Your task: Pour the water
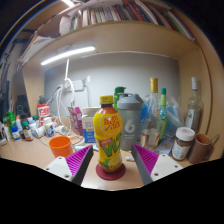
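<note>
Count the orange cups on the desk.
1. The orange cup stands on the desk, beside the left finger of the tongs, which are open around a juice bottle. Clutter behind could hide others.

yellow-labelled drink bottle (pixel 108 138), orange cap, upright on a red coaster.

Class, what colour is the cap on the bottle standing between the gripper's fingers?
Orange. The cap tops the bottle, seen best in the gripper view, the only view.
</note>
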